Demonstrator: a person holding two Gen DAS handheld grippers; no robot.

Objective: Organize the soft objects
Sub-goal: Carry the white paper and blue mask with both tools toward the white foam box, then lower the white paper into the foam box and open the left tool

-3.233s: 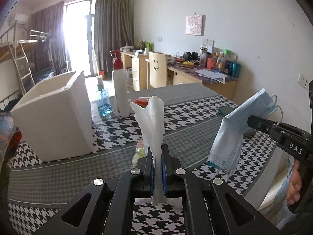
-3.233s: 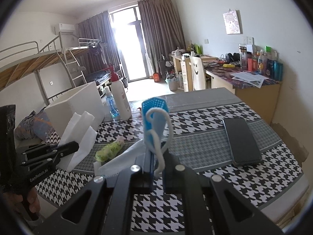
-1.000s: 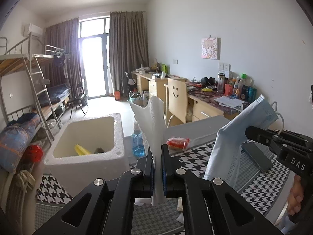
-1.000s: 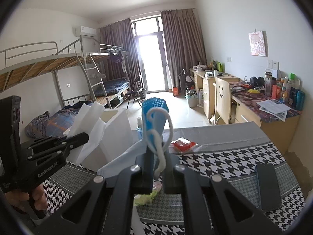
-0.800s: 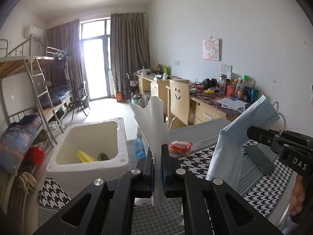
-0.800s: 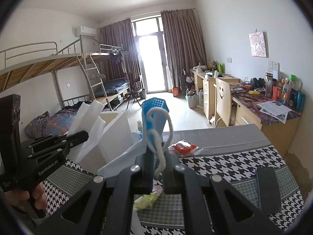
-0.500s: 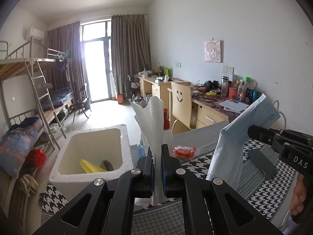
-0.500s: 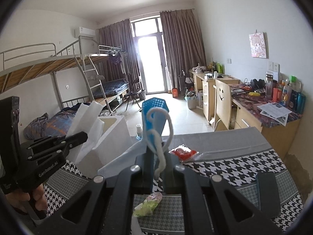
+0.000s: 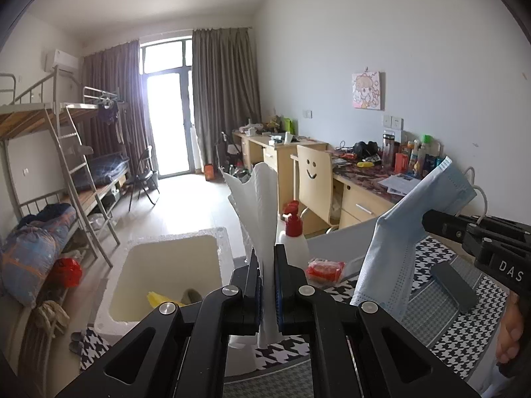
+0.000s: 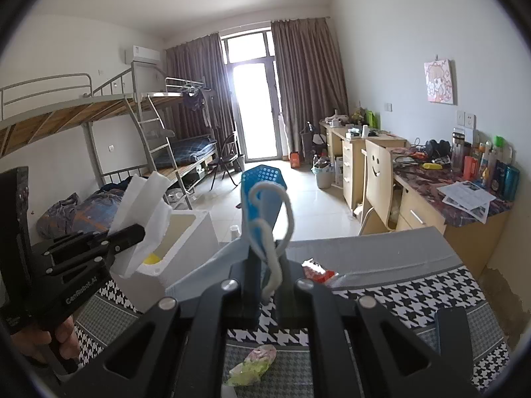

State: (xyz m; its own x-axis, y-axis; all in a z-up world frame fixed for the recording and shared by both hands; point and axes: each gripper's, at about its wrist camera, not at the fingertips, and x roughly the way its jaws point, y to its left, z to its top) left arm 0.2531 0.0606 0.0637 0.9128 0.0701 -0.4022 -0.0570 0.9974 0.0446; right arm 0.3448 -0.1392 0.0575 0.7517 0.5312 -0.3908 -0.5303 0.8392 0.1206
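Two maker's marks on the handheld grippers

The right gripper [image 9: 431, 224] carries "DAS" in white letters on its black body; the left gripper [image 10: 139, 232] carries "GenRobot.AI" in white along its black side.

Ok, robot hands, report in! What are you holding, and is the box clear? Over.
Left gripper shut on white tissue. Right gripper shut on blue face mask. Foam box open, yellow item inside. Nothing blocking it.
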